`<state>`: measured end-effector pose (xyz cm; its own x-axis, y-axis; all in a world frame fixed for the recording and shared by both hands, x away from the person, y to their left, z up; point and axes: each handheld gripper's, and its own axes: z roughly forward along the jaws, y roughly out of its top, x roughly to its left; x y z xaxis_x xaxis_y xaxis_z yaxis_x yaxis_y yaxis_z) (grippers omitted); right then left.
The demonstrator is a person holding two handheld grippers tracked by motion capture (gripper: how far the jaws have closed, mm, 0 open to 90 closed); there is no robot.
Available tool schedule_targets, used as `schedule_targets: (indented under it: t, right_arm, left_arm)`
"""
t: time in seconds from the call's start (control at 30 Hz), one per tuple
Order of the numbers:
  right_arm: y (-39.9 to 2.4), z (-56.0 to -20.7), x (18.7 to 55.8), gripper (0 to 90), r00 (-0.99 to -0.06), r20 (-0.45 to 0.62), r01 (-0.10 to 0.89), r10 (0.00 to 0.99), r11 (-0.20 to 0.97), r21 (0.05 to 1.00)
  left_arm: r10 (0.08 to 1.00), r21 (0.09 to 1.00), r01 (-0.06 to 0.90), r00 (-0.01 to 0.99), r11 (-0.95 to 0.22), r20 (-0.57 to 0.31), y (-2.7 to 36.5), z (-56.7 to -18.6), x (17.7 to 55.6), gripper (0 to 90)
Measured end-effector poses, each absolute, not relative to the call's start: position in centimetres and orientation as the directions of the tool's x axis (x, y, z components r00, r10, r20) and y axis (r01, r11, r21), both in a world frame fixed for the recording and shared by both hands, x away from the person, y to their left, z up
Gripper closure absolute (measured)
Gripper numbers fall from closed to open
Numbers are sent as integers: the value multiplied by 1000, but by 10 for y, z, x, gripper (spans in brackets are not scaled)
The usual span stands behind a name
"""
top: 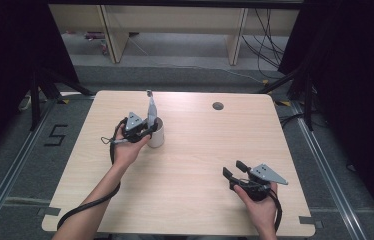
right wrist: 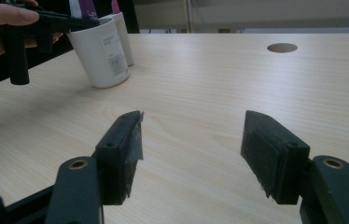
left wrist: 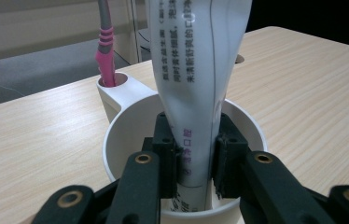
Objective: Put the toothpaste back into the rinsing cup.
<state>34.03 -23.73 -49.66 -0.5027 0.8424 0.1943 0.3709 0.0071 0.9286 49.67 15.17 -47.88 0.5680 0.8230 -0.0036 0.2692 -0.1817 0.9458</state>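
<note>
Two hand-held grippers are over the light wooden bench [top: 190,165]. The left hand-held gripper [left wrist: 196,156] has its jaws closed on a white plastic toothpaste tube [left wrist: 196,70], which stands upright in a white round cup [top: 157,133] nearer the far left corner. A pink-grey toothbrush [left wrist: 104,46] stands in the cup's side holder. The right hand-held gripper [right wrist: 191,149], near the front right corner, is wide open with nothing between its jaws.

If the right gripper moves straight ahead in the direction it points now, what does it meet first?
Probably nothing soon. The right gripper has open jaws with bare table ahead. The white cup stands off to the left of that line, the round table hole to the right. Depth is hard to judge.
</note>
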Motion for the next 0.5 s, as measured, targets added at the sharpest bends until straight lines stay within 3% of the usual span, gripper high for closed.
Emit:
schedule_targets:
  t: [0.5]
  right_arm:
    - [-236,-497,342,386,-515,180,364,838,23,931]
  left_arm:
    - [824,938,276,566,-208,16,152,-477,495,691]
